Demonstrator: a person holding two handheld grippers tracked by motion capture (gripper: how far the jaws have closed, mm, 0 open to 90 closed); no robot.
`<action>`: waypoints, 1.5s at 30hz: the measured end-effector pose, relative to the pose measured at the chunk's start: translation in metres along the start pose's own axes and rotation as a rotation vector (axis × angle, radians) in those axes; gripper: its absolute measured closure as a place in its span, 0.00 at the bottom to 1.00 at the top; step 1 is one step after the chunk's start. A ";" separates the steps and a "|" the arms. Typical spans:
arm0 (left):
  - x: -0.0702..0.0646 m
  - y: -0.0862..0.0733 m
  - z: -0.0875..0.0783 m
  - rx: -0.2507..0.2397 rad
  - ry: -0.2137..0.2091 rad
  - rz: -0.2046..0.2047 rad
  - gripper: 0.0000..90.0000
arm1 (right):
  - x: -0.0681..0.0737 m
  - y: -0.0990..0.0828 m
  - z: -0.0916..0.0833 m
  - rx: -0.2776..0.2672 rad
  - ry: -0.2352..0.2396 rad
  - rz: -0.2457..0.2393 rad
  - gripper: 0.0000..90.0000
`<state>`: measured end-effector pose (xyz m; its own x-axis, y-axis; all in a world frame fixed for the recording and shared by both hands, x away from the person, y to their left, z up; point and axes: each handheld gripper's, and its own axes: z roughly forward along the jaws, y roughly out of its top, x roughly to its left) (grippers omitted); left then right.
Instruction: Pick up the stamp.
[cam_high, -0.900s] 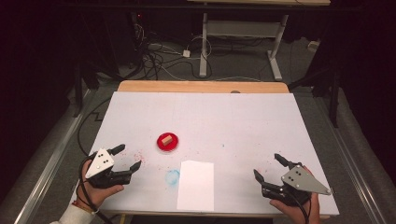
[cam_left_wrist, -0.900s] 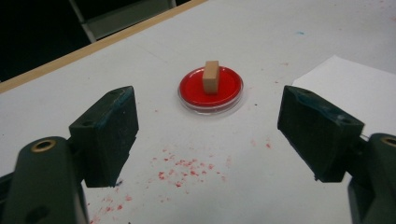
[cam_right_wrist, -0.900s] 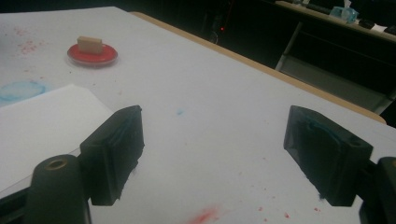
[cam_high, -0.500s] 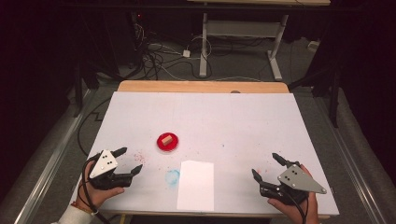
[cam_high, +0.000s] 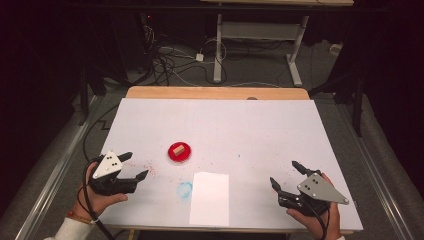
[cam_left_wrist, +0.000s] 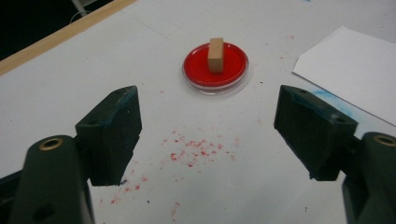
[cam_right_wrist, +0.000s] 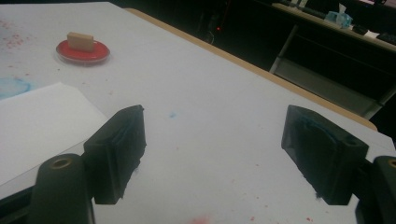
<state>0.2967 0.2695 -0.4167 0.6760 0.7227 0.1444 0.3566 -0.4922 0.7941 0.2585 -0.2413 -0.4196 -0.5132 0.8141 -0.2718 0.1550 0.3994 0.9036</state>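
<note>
Left gripper and right gripper rest low, jaws spread, holding nothing.

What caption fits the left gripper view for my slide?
Open left gripper facing a tan block standing in a red dish.

Red dish, tan block (white paper nearby).

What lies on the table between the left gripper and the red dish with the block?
Only red speckles on the white surface, seen in the left gripper view between the left gripper and the red dish.
</note>
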 end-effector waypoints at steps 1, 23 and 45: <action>0.002 0.002 0.000 0.006 -0.006 0.002 0.27 | 0.000 0.000 -0.001 -0.005 -0.014 0.001 0.27; 0.004 0.059 0.056 0.231 -0.089 0.071 0.41 | -0.002 -0.003 0.003 0.032 -0.014 0.005 0.27; 0.003 0.111 0.145 0.569 -0.167 0.135 0.68 | 0.000 -0.007 0.007 0.078 0.024 -0.018 0.27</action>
<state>0.4315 0.1470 -0.4139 0.8146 0.5728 0.0910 0.5184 -0.7895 0.3285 0.2634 -0.2406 -0.4281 -0.5368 0.7963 -0.2788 0.2100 0.4461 0.8700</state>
